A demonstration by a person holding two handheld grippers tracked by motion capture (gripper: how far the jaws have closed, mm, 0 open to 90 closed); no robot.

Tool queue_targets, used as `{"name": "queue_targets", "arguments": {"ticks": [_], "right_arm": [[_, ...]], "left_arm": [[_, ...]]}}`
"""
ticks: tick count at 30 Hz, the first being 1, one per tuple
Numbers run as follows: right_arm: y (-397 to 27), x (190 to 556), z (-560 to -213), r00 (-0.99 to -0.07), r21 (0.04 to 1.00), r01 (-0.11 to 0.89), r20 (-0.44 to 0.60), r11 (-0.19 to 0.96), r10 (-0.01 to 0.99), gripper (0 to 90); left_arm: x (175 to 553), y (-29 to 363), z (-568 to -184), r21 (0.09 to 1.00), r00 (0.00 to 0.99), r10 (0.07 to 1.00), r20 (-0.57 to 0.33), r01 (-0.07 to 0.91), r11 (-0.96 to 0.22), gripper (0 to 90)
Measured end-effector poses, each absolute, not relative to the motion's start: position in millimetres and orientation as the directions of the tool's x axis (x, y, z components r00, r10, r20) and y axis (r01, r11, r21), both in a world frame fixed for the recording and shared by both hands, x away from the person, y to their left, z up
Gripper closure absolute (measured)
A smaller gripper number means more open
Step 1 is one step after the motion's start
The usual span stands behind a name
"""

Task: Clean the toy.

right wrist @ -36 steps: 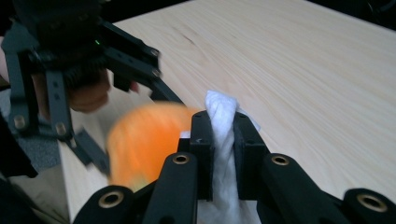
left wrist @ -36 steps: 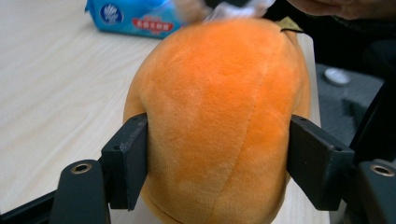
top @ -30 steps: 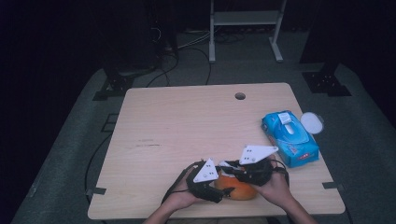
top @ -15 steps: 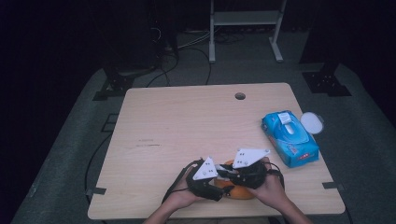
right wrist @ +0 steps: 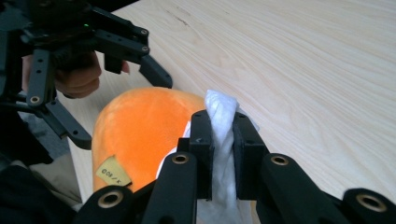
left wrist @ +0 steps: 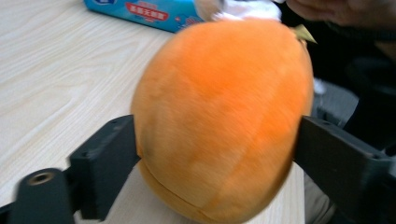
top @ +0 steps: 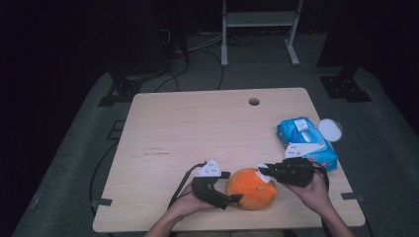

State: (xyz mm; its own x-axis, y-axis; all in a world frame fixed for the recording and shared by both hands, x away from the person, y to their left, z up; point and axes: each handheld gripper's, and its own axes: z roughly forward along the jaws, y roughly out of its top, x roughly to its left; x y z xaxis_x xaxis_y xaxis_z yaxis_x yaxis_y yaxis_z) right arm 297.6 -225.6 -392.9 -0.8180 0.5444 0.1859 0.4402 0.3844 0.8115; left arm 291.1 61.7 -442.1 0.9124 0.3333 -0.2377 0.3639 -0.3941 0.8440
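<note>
Your orange plush toy (top: pixel 251 188) sits near the bench's (top: pixel 197 128) front edge, wet-wipe pack (top: pixel 306 142) at the right edge. Your left hand-held gripper (top: pixel 228 199) has just been opening, jaws flanking the toy; your right hand-held gripper (top: pixel 263 173) pinches a white wipe (right wrist: pixel 219 112).

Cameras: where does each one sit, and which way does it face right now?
High view: above the person's side, facing forward and down on the light wooden table; forearms and both hands show.
Left gripper view: along the left gripper, jaws just opened, flanking the round orange plush toy.
Right gripper view: along the right gripper, shut on the white wipe.
Shared: the toy; the high view and left gripper view share the blue wipes pack.
</note>
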Motion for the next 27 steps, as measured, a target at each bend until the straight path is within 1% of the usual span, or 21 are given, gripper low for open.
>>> {"name": "queue_targets", "arguments": {"ticks": [1,2,5,7,9,11,13,17,22,23,24,26,27], "right_arm": [[-224,298,-394,-0.819,0.811,0.446,0.200,0.378,0.538,80.1],[-223,299,-396,-0.821,0.810,0.454,0.219,0.371,0.527,80.2],[-216,299,-398,-0.821,0.803,0.476,0.259,0.359,0.509,80.4],[-214,301,-397,-0.818,0.805,0.483,0.275,0.343,0.506,80.5],[-214,303,-393,-0.814,0.811,0.488,0.290,0.323,0.503,80.6],[-213,308,-389,-0.809,0.814,0.494,0.300,0.307,0.505,80.6],[-212,315,-386,-0.803,0.816,0.499,0.308,0.292,0.510,80.6],[-209,341,-379,-0.779,0.817,0.533,0.372,0.220,0.504,80.8],[-193,369,-368,-0.778,0.830,0.510,0.333,0.225,0.533,80.8],[-190,372,-368,-0.775,0.828,0.509,0.324,0.234,0.543,80.9],[-187,375,-371,-0.773,0.826,0.508,0.313,0.245,0.552,80.8],[-180,376,-383,-0.774,0.811,0.507,0.281,0.290,0.568,80.9],[-178,374,-389,-0.775,0.807,0.512,0.286,0.295,0.563,80.9]], "left_arm": [[291,60,-444,0.840,0.917,0.321,-0.236,0.359,-0.406,15.1],[289,59,-446,0.843,0.919,0.324,-0.223,0.349,-0.409,19.4],[287,61,-445,0.858,0.923,0.322,-0.212,0.334,-0.391,40.9],[287,64,-443,0.874,0.918,0.332,-0.218,0.335,-0.353,46.3],[288,65,-439,0.891,0.916,0.343,-0.207,0.321,-0.320,48.0],[292,67,-432,0.909,0.916,0.360,-0.178,0.293,-0.297,49.0],[298,68,-428,0.920,0.911,0.376,-0.170,0.283,-0.271,49.2],[316,68,-421,0.934,0.897,0.427,-0.115,0.243,-0.261,49.3],[339,75,-418,0.946,0.884,0.467,0.008,0.145,-0.291,48.1],[342,78,-421,0.943,0.884,0.467,0.014,0.143,-0.299,46.5],[346,80,-426,0.936,0.887,0.461,-0.002,0.164,-0.311,43.5],[350,85,-434,0.918,0.893,0.449,-0.039,0.210,-0.338,33.9],[350,88,-439,0.911,0.901,0.429,-0.071,0.233,-0.340,29.0]]}}
